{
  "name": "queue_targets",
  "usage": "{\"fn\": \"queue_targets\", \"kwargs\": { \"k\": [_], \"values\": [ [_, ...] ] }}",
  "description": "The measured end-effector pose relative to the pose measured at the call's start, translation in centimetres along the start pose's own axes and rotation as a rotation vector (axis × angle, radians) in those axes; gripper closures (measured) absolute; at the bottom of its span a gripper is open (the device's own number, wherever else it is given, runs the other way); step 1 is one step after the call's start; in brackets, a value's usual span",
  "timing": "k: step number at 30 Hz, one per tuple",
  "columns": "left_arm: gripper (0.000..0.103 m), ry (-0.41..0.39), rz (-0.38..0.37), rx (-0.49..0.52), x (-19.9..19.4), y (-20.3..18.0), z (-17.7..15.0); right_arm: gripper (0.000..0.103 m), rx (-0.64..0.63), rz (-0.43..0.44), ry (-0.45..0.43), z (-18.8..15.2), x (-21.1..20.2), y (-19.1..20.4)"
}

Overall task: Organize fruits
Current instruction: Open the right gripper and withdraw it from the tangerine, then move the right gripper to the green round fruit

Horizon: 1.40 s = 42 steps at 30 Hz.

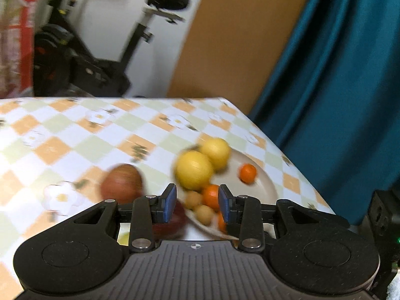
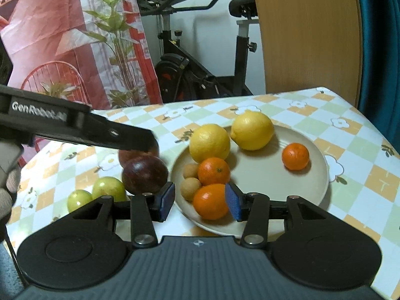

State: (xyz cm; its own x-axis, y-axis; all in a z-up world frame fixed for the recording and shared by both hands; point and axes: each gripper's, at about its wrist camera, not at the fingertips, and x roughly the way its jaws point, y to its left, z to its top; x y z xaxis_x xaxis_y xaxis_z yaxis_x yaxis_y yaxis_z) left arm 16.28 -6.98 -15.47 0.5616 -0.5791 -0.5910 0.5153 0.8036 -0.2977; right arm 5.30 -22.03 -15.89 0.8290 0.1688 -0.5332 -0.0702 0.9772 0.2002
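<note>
**Over the plate's near rim, both jaws part-open and empty**

Nearest the right gripper (image 2: 200,201), an orange (image 2: 211,201) lies between its blue pads (image 2: 167,201); the right pad looks to be at the fruit's skin, the left pad stands clear of it, so the jaws are partly spread and pinch nothing. That orange sits on the near rim of the plate (image 2: 262,187). Behind it lie two small tan fruits (image 2: 192,185) and a second orange (image 2: 214,171), then two lemons (image 2: 209,143), with a third orange (image 2: 295,156) apart on the right side.

Left of the plate, on the desk (image 2: 350,175), rest two green fruits (image 2: 109,188), a dark red fruit (image 2: 145,174) and another behind it. The left gripper (image 1: 197,201) reaches in above these; its view is blurred, its jaws partly spread with nothing between them.

Bare desk lies beyond the lemons to the far edge. The right edge runs close to the plate, against a teal curtain (image 1: 325,75).
</note>
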Motion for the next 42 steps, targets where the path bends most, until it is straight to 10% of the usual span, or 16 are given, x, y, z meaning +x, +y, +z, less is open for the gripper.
{"fn": "queue_targets", "kwargs": {
  "k": [16,31,42],
  "values": [
    [0.064,-0.031,0.135,0.013,-3.9,4.7,-1.3,0.055,-0.124,0.127,0.049,-0.6,1.6,6.0],
    [0.064,0.073,-0.002,-0.178,-3.9,9.1,-5.6,0.053,-0.246,0.248,0.18,-3.3,4.7,12.1],
    [0.052,0.095,-0.043,-0.129,-2.7,8.4,-6.7,0.053,-0.21,0.252,0.193,-3.4,6.1,12.0]
  ]
}}
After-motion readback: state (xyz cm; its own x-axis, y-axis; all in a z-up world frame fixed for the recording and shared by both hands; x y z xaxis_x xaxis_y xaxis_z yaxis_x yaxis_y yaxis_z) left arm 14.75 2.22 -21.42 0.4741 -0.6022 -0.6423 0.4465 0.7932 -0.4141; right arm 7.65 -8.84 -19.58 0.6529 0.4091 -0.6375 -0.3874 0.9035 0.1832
